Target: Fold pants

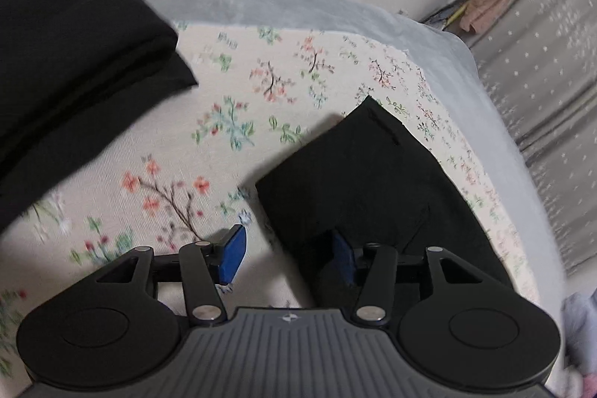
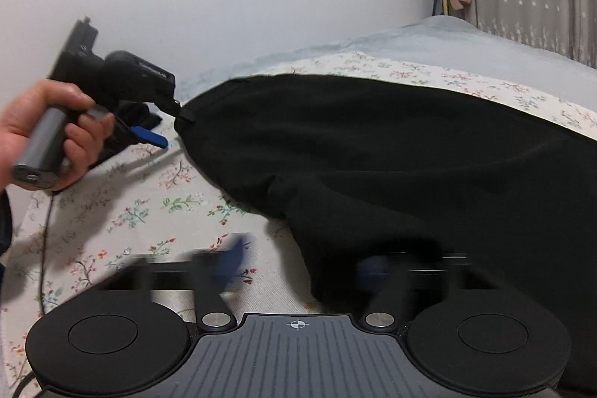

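pants [image 1: 377, 181] lie black on the floral sheet [image 1: 209, 122]. left wrist view: left gripper [image 1: 287, 254] stands partly open, right pad touching cloth, nothing clamped. right wrist view: right gripper [image 2: 302, 262] is blurred, jaws apart over the pants' edge; grip unclear. no legible writing.

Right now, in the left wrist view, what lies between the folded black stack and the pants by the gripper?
Only bare floral sheet. The left wrist view shows the stack upper left and the pants lower right, with nothing on the sheet between them.
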Tool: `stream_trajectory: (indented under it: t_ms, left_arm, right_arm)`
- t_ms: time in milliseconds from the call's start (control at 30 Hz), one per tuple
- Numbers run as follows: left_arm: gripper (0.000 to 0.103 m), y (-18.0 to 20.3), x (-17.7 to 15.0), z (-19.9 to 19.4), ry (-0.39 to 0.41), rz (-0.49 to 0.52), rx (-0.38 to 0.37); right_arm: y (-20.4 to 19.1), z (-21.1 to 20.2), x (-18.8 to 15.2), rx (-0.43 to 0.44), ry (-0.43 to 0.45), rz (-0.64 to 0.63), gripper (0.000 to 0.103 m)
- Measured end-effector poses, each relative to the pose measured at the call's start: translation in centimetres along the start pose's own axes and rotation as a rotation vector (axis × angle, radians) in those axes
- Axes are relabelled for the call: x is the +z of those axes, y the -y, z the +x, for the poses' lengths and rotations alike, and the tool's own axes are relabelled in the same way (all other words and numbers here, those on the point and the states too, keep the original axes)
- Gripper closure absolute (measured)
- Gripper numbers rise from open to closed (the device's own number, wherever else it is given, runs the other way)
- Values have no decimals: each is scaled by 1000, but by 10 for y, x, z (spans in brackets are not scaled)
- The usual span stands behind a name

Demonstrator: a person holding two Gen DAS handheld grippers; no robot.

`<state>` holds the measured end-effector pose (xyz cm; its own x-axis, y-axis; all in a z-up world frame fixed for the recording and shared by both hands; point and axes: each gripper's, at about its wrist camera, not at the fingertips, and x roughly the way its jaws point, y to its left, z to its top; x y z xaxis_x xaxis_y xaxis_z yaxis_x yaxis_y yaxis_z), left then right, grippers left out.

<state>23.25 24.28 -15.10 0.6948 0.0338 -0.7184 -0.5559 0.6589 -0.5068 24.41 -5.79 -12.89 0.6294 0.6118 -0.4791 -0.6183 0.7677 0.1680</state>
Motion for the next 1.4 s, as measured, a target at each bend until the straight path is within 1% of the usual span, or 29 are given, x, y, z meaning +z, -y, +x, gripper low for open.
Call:
stream_trajectory:
  t_ms: [67,100,133,200,233,267,300,333,367,433,500,533,567,633,667,700,800,867,967,1000,1033,1100,1167,1233,1267,1300,1333,1367,1400]
  left_arm:
    - [39,-2,2,3,4,-3,0]
    - [36,-2,1,6,2,3,-7]
    - [35,-1,0,11,-4,4,-32]
    - [33,4,0,22,-9,-6,-80]
    - [34,9,1,28,4,3,-78]
    - [45,15,2,34,27,34,-67]
    - [70,22,3,40,39,86,-47]
    - [71,27,4,45,46,132,-28]
    - [73,26,7,46,53,128,-32]
    - [74,17,16,38,44,62,-77]
    - [74,14,28,24,103,67,-111]
    - [74,15,30,19,131,83,-110]
    - [74,17,30,19,145,108,-90]
    - [74,20,26,31,123,151,-30]
    - [73,19,23,40,105,164,0]
    - [73,17,22,45,103,177,12]
    - [73,12,26,39,101,162,-28]
    - [72,11,29,40,106,177,-36]
    - [69,4,30,42,102,160,-44]
    - [66,3,32,39,104,155,-45]
    - [64,3,33,36,112,152,-38]
    - [49,3,36,30,128,139,-16]
    - [46,3,37,23,150,127,23]
    - [46,4,38,14,182,123,48]
    - [45,5,39,9,214,123,61]
    - [44,9,39,2,257,133,83]
    - [44,12,38,-5,302,152,107]
    - [44,17,36,-11,338,173,123]
    - [44,20,34,-14,353,192,117]
  right_arm:
    - [-4,-9,2,22,41,15,87]
    - [-5,-15,2,20,54,23,87]
    - [-5,-19,2,25,60,27,87]
    - [-7,-23,0,33,45,36,91]
    - [-7,-21,-3,40,31,42,92]
    - [-4,-20,-5,52,18,61,92]
    - [0,-19,-6,67,15,93,92]
    - [3,-22,-6,82,28,125,93]
    - [7,-28,-4,102,52,159,93]
    - [14,-45,1,159,117,220,94]
    - [17,-52,4,202,143,254,95]
    - [17,-49,3,214,124,261,95]
    - [14,-40,-1,208,73,251,96]
    - [6,-14,-13,168,-51,221,96]
    - [3,-3,-20,149,-94,228,96]
    - [3,1,-24,139,-95,245,95]
    - [6,-9,-23,165,-68,294,95]
    - [1,-15,-24,167,-86,257,94]
    - [-6,-31,-26,179,-127,195,92]
    - [-4,-40,-25,158,-137,177,92]
    - [2,-51,-26,139,-138,165,87]
    - [26,-81,-29,79,-122,167,76]
    - [61,-111,-33,-17,-83,204,58]
    - [109,-152,-39,-173,-9,276,48]
    - [132,-170,-44,-262,28,313,45]
    - [160,-189,-52,-369,75,369,44]
    - [191,-209,-64,-475,125,456,44]
    - [219,-227,-77,-556,165,551,44]
    - [250,-247,-94,-636,205,659,44]
